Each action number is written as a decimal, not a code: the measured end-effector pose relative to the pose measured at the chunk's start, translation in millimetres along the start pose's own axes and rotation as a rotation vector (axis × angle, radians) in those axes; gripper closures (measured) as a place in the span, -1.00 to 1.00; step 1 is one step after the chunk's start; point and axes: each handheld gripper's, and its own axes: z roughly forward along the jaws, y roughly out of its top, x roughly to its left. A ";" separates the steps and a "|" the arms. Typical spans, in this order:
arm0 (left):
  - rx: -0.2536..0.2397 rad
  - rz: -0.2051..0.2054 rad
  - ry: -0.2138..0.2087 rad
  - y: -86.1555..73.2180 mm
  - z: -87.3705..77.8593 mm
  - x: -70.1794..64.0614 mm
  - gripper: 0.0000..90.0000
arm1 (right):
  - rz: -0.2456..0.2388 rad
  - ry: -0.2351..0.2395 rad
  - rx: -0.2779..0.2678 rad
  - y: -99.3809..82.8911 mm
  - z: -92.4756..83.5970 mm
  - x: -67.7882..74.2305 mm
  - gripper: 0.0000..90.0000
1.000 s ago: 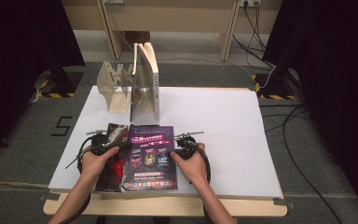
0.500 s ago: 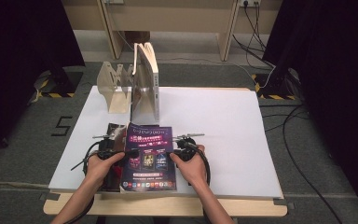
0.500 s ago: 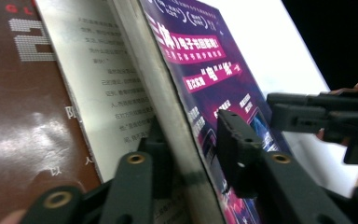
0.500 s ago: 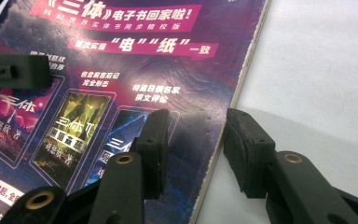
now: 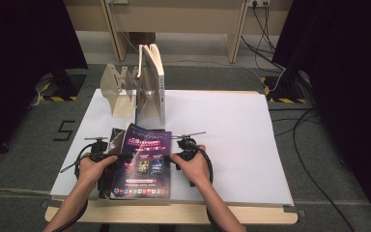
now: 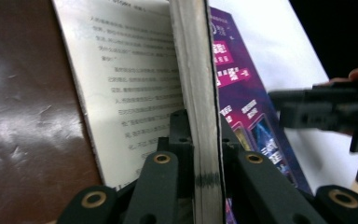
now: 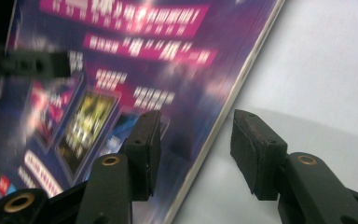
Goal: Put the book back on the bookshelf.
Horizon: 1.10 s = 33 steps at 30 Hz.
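Where the frame's far left begins, I count one pale wooden rack (image 5: pixel 118 92) with slanted dividers at the upper left of the white worktop (image 5: pixel 232 135), and one pale book (image 5: pixel 150 87) standing upright against its right side. Low and left of centre, one purple book (image 5: pixel 145 162) with a glossy purple cover and pink lettering lies partly lifted over a dark brown, leathery cover (image 6: pixel 28 102).

My left gripper (image 5: pixel 101 153) sits at that book's left edge. In the left gripper view its black jaws have just been closing and now pinch a thick block of cream pages (image 6: pixel 200 116), with a printed page (image 6: pixel 130 79) fanned open to the left.

Further right, my right gripper (image 5: pixel 182 147) sits at the book's right edge. In the right gripper view its jaws have just been opening and stand wide, straddling the cover's edge with the rough black pads (image 7: pixel 254 149) clear of it.
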 end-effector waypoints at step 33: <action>-0.013 0.007 0.008 -6.7 -1.6 10.1 0.77 | 0.131 0.041 0.010 21.3 14.6 -5.3 0.23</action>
